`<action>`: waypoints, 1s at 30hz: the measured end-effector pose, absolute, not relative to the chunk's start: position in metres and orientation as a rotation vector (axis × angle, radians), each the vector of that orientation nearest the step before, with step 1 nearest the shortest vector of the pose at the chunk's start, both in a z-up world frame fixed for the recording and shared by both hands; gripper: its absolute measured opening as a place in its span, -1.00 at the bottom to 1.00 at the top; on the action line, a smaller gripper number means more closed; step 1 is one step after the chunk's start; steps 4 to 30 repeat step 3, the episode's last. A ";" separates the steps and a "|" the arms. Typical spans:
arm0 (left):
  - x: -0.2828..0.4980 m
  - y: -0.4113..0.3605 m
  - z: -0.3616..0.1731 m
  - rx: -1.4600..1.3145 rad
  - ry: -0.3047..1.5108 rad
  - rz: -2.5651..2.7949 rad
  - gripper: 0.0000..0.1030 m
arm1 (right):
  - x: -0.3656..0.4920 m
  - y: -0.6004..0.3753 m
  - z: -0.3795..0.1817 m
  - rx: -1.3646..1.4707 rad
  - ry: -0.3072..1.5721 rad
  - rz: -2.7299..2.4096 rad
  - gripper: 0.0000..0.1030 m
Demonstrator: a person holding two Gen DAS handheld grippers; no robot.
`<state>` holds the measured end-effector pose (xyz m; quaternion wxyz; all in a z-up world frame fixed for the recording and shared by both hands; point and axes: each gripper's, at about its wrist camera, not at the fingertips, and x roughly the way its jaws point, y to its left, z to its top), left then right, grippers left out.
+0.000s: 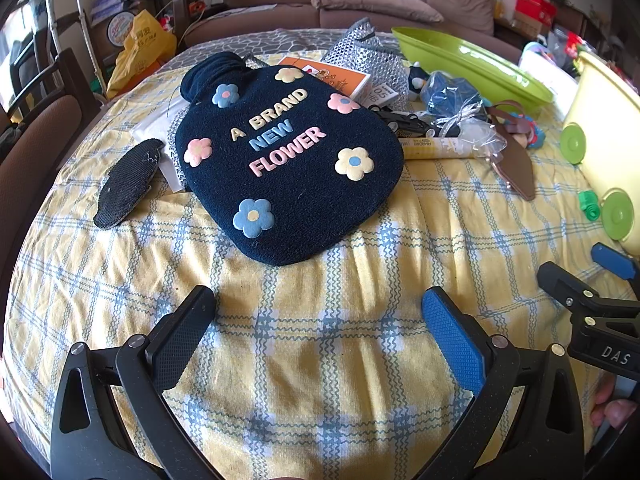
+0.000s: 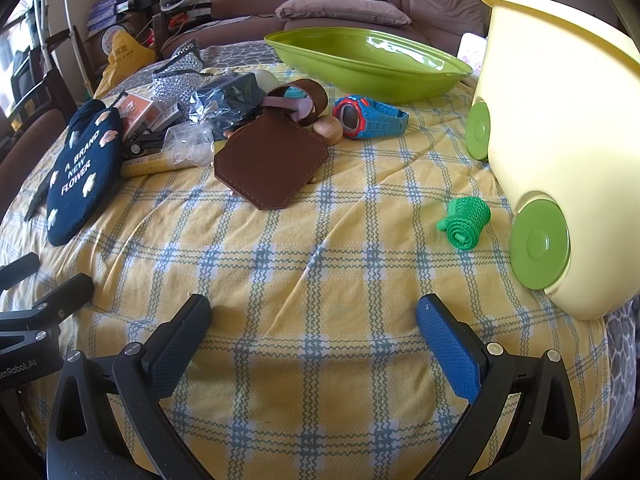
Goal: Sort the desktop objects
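Note:
A navy knit cover (image 1: 288, 160) reading "A BRAND NEW FLOWER" lies just ahead of my left gripper (image 1: 320, 312), which is open and empty above the checked cloth. In the right wrist view the same navy cover (image 2: 80, 176) is at far left. My right gripper (image 2: 314, 320) is open too, with nothing between its fingers. Ahead of it lie a brown leather tag (image 2: 272, 160), a blue and red watch (image 2: 368, 118) and a small green ribbed piece (image 2: 466, 220). The right gripper's fingers (image 1: 568, 284) show at the left view's right edge.
A green oval tray (image 2: 368, 60) stands at the back and a pale yellow bin (image 2: 560, 140) with green wheels at the right. A pile of bags, a box, a toy car (image 1: 404, 122) and a dark insole (image 1: 128, 184) crowds the far side. A sofa stands behind.

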<state>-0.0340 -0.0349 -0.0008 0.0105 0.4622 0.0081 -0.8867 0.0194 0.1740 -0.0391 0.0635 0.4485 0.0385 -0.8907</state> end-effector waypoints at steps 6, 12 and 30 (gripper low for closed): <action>-0.034 -0.035 -0.001 1.442 0.024 -2.767 1.00 | 0.019 0.174 -0.039 1.355 0.116 -2.690 1.00; -0.034 -0.035 -0.001 1.442 0.024 -2.767 1.00 | 0.019 0.174 -0.039 1.355 0.116 -2.690 1.00; -0.034 -0.035 -0.001 1.442 0.024 -2.767 1.00 | 0.019 0.174 -0.039 1.355 0.116 -2.690 1.00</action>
